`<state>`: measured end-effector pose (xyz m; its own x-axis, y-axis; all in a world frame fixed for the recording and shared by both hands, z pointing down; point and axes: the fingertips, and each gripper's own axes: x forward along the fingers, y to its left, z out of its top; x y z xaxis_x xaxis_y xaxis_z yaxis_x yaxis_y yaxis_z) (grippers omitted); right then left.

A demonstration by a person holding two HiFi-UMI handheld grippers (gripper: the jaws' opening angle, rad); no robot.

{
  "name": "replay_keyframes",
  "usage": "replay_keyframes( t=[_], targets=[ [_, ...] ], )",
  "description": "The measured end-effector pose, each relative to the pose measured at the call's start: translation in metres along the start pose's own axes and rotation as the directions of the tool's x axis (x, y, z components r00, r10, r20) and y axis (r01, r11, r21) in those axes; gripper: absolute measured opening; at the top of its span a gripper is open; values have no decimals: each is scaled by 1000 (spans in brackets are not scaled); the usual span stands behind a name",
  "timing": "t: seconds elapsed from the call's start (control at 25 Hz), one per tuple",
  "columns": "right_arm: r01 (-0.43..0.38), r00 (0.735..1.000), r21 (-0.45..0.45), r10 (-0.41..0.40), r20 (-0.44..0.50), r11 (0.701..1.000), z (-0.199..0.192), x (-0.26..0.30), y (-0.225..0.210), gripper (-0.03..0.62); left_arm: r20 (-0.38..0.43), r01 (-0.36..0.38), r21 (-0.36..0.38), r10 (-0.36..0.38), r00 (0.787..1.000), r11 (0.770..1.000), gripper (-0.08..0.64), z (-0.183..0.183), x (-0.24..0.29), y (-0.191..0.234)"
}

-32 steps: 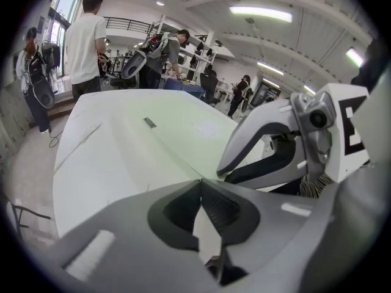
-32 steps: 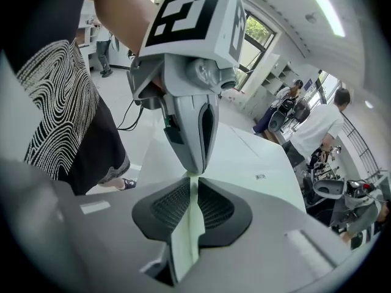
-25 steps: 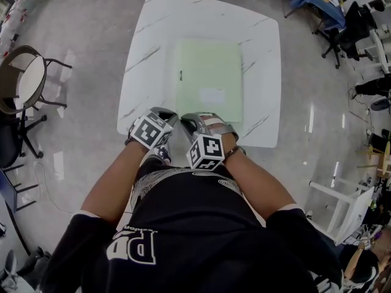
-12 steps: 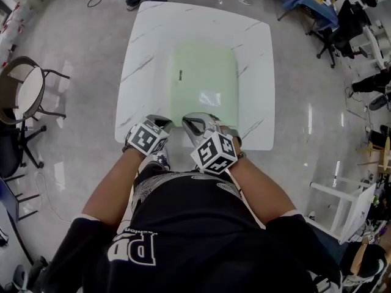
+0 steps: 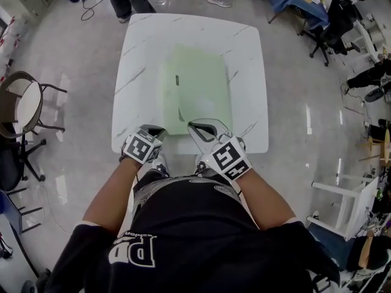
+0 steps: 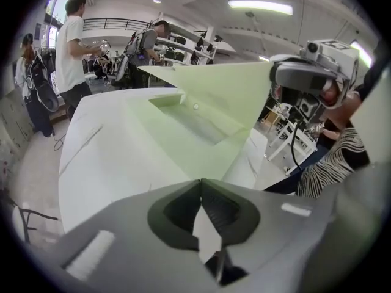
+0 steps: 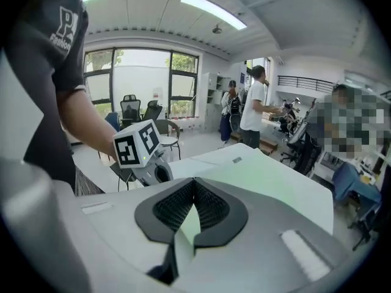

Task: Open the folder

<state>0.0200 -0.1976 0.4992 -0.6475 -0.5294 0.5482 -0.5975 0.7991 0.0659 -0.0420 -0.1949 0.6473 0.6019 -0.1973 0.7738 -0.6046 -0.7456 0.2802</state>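
At the near edge of the white marble table [image 5: 131, 112], the left gripper [image 5: 153, 130] is clenched at the near left corner of the light-green folder [image 5: 195, 81]. A pale sheet edge shows between its pads, seemingly the lower leaf pinned down. Just beside it, the right gripper [image 5: 197, 126] is clamped on the front cover [image 6: 232, 87], holding its near edge tented off the leaf beneath. The folder lies along the table's middle. Opening looks barely begun: the cover has yet to swing fully over.
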Motion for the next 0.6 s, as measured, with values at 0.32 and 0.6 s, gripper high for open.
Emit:
replay_keyframes(
  t=[0.32,0.6],
  targets=[
    [108,984,173,-130,121,979,11,-58,-38,0,-47,-28,72,31,998,997,58,-3,3,3],
    [301,919,249,-349,182,921,4,-116,-80,0,-81,-36,112,46,996,993,58,-1,7,3]
  ],
)
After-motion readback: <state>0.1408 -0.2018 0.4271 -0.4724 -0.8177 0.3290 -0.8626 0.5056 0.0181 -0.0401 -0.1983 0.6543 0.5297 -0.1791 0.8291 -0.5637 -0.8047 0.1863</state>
